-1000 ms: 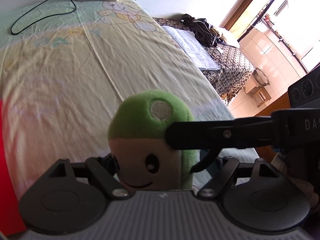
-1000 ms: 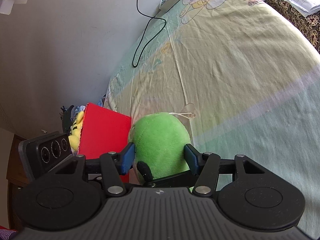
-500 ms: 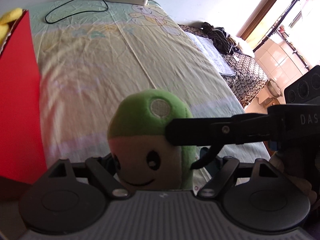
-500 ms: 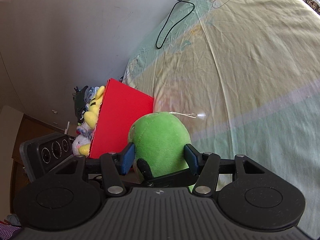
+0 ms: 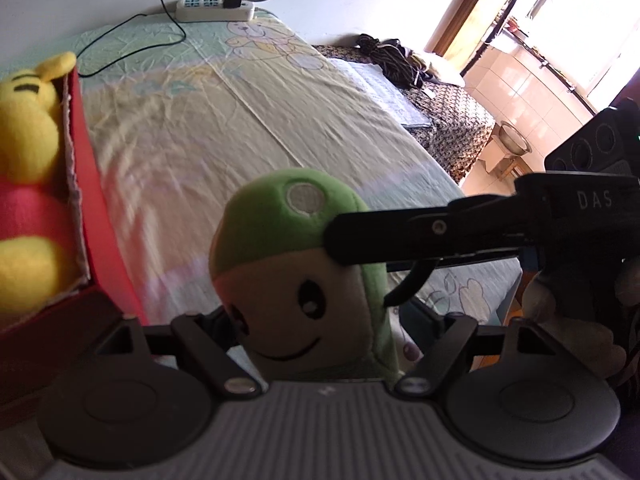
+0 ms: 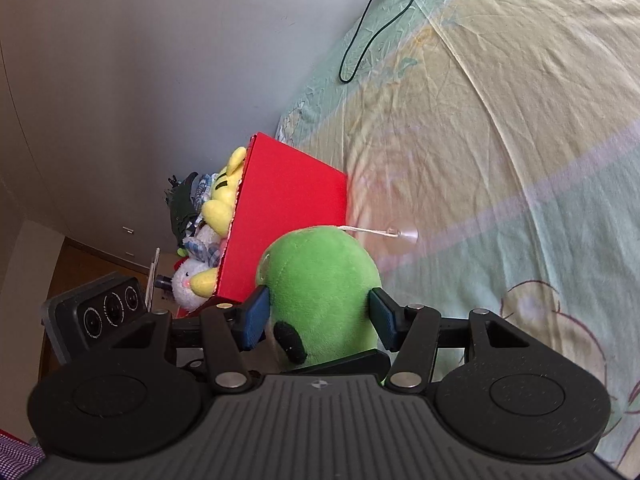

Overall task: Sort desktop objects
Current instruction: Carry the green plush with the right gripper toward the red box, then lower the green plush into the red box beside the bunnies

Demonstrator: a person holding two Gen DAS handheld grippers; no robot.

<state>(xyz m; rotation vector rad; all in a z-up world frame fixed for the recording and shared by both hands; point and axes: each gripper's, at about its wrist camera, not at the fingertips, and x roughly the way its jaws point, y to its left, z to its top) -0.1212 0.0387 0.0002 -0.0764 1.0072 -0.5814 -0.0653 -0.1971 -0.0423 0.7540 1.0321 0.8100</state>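
A green plush toy (image 5: 296,264) with a smiling beige face sits between both grippers, lifted above the bed. My left gripper (image 5: 316,320) is shut on its lower sides. My right gripper (image 6: 318,316) is shut on its green back (image 6: 320,280), blue pads pressing both flanks; its finger (image 5: 420,232) crosses the toy's head in the left wrist view. A red box (image 6: 288,216) holding a yellow plush (image 5: 28,136) and other soft toys stands to the left. A suction cup on a string (image 6: 404,234) hangs from the toy.
The bed has a pale yellow-green sheet (image 5: 224,120). A power strip (image 5: 216,8) with a black cable lies at the far end. A patterned bench with papers and dark cloth (image 5: 404,60) stands at right. A wall rises behind the box.
Both grippers have carried the green plush leftward toward the red box. The box's open top and the yellow plush inside have come into the left wrist view.
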